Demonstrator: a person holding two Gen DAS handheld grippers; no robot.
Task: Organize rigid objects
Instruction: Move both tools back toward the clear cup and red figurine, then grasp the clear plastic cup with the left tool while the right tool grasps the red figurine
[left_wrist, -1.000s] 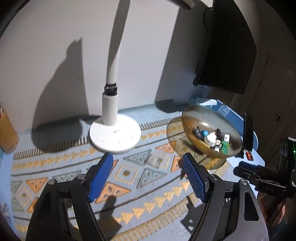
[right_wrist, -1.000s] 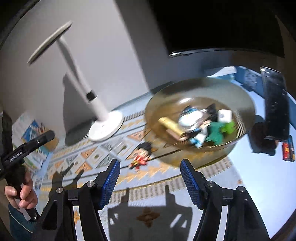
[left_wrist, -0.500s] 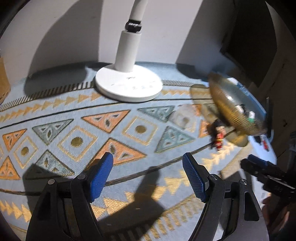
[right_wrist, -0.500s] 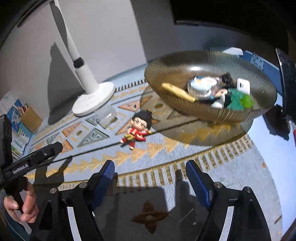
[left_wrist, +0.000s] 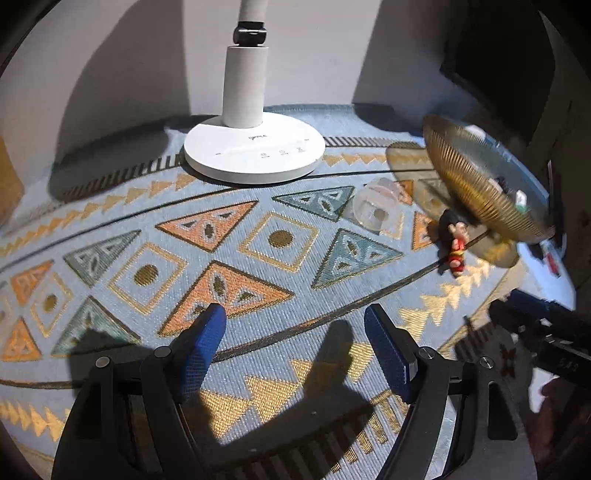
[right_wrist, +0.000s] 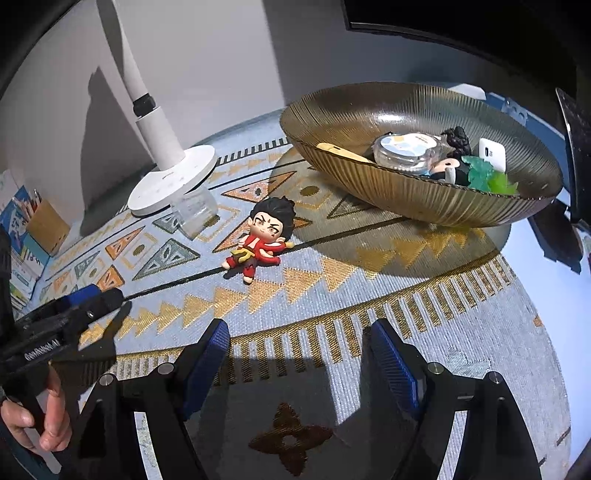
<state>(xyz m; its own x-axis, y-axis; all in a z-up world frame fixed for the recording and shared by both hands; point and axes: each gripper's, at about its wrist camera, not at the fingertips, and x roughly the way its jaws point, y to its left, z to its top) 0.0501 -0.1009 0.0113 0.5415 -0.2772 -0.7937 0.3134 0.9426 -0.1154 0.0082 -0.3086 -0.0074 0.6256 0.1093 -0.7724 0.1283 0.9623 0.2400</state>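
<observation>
A small red-clad figurine (right_wrist: 260, 240) with black hair lies on the patterned mat beside a ribbed amber glass bowl (right_wrist: 406, 195); the left wrist view shows the figurine (left_wrist: 456, 243) and the bowl (left_wrist: 469, 184) at the right. The bowl holds several small items, among them a round tin (right_wrist: 406, 149), a white block (right_wrist: 491, 153) and green pieces (right_wrist: 487, 179). A clear plastic cup (right_wrist: 194, 212) lies on its side near the lamp base; it is also in the left wrist view (left_wrist: 376, 208). My right gripper (right_wrist: 297, 358) is open over the mat, short of the figurine. My left gripper (left_wrist: 295, 343) is open over bare mat.
A white desk lamp (left_wrist: 255, 155) stands at the back of the mat. A dark monitor (right_wrist: 461, 33) hangs behind the bowl, a black remote (right_wrist: 578, 147) at far right. Books and a brown box (right_wrist: 46, 225) sit at left. A hand (right_wrist: 33, 424) holds the left gripper.
Both grippers have come down closer to the mat and tilted downward. The right jaws stand wider than a second ago. The figurine and the bowl now look nearer and larger.
</observation>
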